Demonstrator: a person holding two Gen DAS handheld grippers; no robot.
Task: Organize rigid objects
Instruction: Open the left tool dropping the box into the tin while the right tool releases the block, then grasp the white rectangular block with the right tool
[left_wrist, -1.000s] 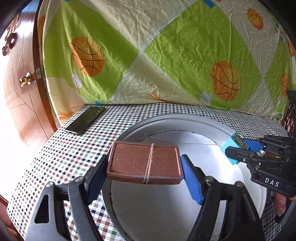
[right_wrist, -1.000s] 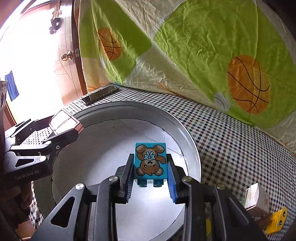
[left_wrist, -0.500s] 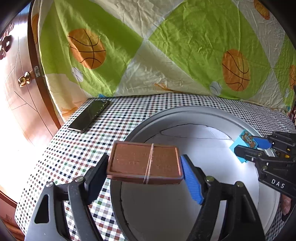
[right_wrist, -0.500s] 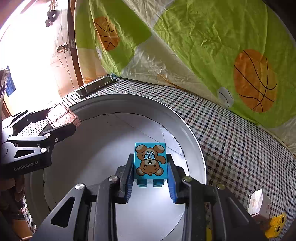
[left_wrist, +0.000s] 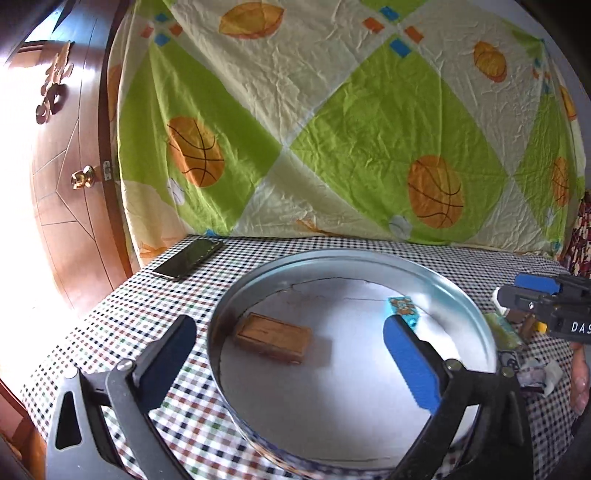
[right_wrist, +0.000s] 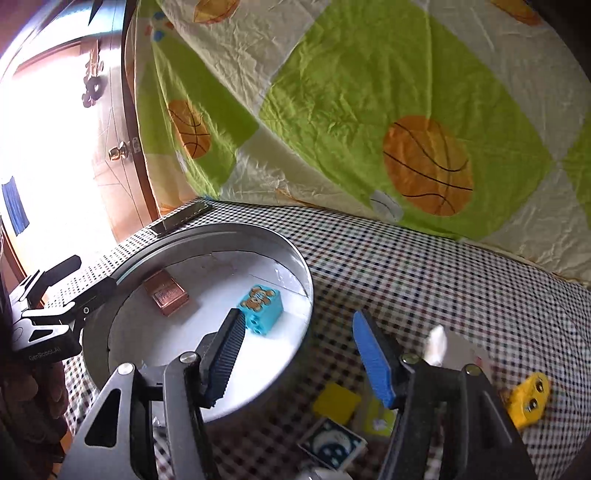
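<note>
Right wrist view shows my right claw (right_wrist: 295, 354) just opened, empty, over the round tray's (right_wrist: 207, 230) near rim; the blue bear block (right_wrist: 260, 308) and brown tin (right_wrist: 166, 297) lie inside. My left claw (left_wrist: 291, 354) gapes wide, empty. Next I'd retreat clear of the rim, then reach for the blurred, probably yellow pieces (right_wrist: 336, 402) beside the tray.

Left gripper (left_wrist: 291, 345) fingers spread, brown box (left_wrist: 273, 336) lying in round tray (left_wrist: 480, 317), blue block (left_wrist: 402, 309) opposite
</note>
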